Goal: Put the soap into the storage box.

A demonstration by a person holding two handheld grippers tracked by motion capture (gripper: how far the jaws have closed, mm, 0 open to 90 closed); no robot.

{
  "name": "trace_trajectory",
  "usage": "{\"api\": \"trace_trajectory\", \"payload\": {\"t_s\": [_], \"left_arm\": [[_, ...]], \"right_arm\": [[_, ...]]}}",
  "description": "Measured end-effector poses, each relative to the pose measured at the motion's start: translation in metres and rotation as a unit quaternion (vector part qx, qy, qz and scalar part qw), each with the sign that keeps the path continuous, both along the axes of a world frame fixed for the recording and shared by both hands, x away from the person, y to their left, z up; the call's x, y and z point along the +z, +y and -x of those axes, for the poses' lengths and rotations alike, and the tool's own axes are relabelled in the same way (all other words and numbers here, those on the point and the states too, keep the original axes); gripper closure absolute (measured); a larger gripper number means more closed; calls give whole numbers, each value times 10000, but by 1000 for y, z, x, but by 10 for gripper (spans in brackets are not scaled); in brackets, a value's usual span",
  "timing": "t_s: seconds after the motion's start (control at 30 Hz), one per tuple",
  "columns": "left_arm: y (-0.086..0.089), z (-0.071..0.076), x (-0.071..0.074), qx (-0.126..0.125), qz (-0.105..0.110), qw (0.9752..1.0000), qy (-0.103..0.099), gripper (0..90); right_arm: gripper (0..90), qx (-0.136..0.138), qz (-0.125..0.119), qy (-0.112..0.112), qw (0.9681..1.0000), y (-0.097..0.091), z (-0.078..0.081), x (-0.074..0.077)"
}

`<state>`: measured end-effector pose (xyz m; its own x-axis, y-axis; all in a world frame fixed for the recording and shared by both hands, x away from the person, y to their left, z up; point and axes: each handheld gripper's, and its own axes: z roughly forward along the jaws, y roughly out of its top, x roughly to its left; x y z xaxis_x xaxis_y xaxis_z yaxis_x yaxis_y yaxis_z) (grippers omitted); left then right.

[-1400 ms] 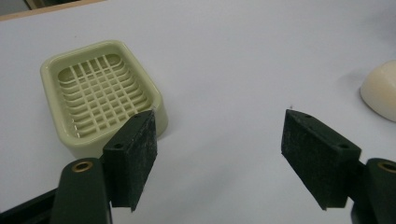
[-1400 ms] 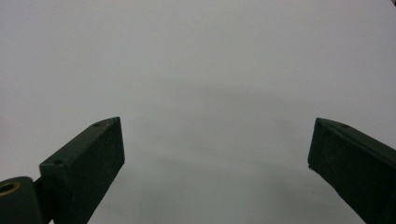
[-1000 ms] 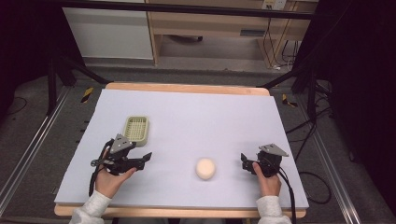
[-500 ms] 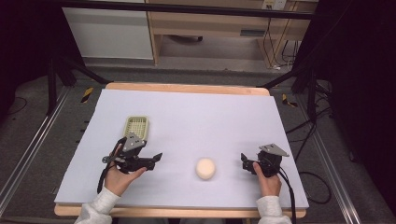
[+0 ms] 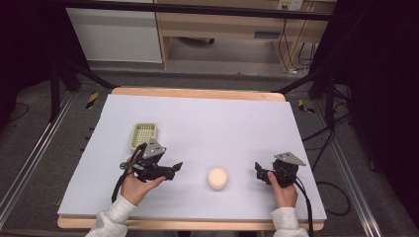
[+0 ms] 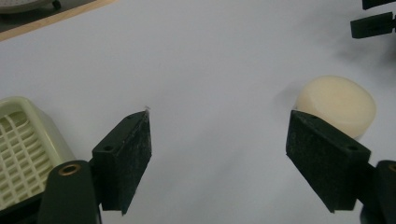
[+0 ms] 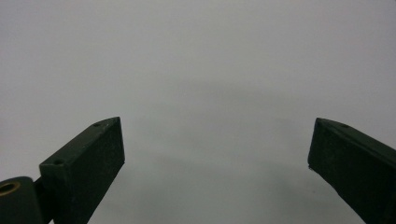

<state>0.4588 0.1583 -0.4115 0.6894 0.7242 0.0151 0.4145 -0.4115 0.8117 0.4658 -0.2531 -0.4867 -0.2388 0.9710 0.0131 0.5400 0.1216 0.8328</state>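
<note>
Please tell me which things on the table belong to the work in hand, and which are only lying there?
In the work:
- round cream soap-like puck, lying ahead of the open left gripper, whose jaws have just been opening with nothing between them

Lying about:
- pale green slotted plastic tray
- right gripper, open over the bare white table

Right claw [image 7: 217,144] jaws wide apart, nothing between, above bare pale table [image 7: 210,60].

The high view looks forward and down on the whole desk [image 5: 197,113] from above the person's side. The left gripper view sits low and close, facing the cream puck [image 6: 337,105] and green basket [image 6: 23,149], both shared with the high view. The right gripper view apparently faces bare desk surface, very near.
</note>
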Motion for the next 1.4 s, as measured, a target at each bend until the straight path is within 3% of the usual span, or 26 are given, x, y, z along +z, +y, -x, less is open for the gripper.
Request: {"api": "trace_trajectory", "payload": {"t_s": [0.27,1.4], "left_arm": [[-13,-1,5,-133,-31,9999,-24,215],[-67,2,-2,-670,-260,9973,179,204]], "right_arm": [[41,4,1,-10,10000,0,0,0],[41,25,-14,-38,10000,0,1,0]]}}
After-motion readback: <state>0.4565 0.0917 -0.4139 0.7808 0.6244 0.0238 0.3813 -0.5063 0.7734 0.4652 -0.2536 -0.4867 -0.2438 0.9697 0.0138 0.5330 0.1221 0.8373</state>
